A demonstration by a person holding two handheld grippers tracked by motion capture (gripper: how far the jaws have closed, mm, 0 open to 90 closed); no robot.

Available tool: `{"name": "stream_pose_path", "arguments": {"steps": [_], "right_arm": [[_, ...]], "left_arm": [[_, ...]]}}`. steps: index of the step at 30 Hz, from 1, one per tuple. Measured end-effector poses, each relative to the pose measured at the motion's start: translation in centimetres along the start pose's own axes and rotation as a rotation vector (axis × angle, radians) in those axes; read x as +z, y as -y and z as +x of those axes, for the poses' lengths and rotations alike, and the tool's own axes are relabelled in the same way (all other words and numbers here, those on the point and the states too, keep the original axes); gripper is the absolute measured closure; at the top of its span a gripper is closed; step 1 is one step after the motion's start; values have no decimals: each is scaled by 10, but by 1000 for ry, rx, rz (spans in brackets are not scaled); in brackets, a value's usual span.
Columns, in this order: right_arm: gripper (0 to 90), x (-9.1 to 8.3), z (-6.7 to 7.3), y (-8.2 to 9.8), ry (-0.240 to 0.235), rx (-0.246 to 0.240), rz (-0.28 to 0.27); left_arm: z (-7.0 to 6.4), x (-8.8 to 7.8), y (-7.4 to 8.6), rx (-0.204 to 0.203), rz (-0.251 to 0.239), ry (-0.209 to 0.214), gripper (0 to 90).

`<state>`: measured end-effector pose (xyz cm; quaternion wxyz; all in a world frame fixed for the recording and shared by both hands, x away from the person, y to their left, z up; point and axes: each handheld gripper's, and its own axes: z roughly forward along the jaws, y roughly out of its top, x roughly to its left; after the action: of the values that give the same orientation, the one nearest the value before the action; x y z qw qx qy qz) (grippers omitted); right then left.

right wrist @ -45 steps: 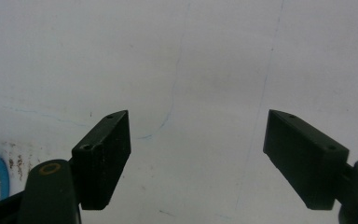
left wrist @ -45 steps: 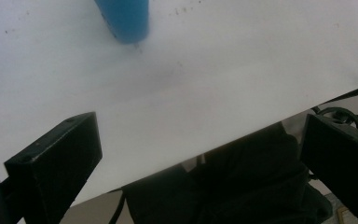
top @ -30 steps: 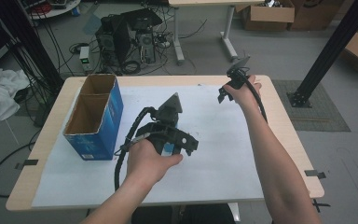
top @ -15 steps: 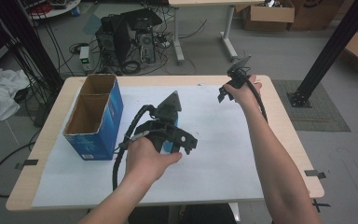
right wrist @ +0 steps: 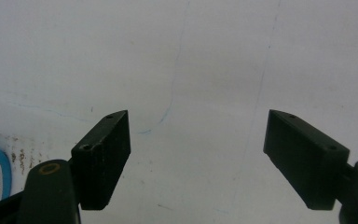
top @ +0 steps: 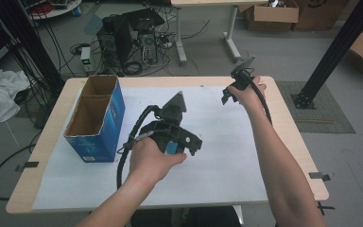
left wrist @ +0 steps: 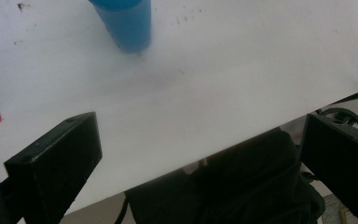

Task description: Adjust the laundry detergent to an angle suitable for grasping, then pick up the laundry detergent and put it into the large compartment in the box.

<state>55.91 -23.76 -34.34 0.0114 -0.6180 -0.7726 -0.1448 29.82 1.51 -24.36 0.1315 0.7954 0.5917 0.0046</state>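
I see black left gripper (top: 172, 137), small blue patch on body. Right gripper (top: 238, 82) black. Blue box (top: 96, 122), plain brown cardboard inside. White sheet (top: 217, 142) over light wood table (top: 293, 137). Blue cylinder (left wrist: 123, 21) beyond my left jaws. Faint blue lines, brown specks on white between right jaws.

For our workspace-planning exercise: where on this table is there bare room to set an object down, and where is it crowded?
Free: the white sheet between the left gripper and the right forearm, and the strip along the near edge below the blue box. The far middle, between box and right gripper, also looks bare. Crowded: the left side, where the box stands with the left gripper and its cable close beside it.
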Motion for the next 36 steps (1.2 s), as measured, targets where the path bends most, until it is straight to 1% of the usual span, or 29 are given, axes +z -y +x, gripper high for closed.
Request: {"name": "stream_pose_path", "arguments": {"steps": [1,3,5,6,12,13,19,25,27,30,33,36], "right_arm": [[230,0,-1,0,1,-4,-2],[230,-1,-1,1,-1,4,-1],[230,-1,-2,2,-1,-6,-6],[230,-2,-2,2,-2,0,-3],[232,-3,-5,3,-8,5,-11],[232,-3,-6,3,-10,4,-10],[232,-2,-4,2,-19,1,-9],[230,-2,-1,2,-22,-6,-9],[230,-2,-1,3,-27,-9,-13],[230,-3,0,3,-32,-12,-15],[229,-4,-1,3,-37,-9,-14],[229,-4,0,4,-39,-13,-17]], "left_arm": [[0,0,0,-1,-3,1,1],[-1,0,-1,1,-1,1,1],[-1,-1,-2,3,-1,-2,1],[-1,-1,-2,-1,-4,-3,1],[-1,-6,-1,-2,-9,-5,1],[-1,-7,0,-7,-10,-11,1],[-2,-13,-4,-7,-15,-12,1],[-3,-17,-17,-11,-27,-20,1],[-3,-17,-23,-12,-32,-39,1],[-1,-18,-32,-24,-44,-45,1],[2,-17,-42,-29,-37,-55,1],[5,-15,-54,-41,-44,-68,1]]}}
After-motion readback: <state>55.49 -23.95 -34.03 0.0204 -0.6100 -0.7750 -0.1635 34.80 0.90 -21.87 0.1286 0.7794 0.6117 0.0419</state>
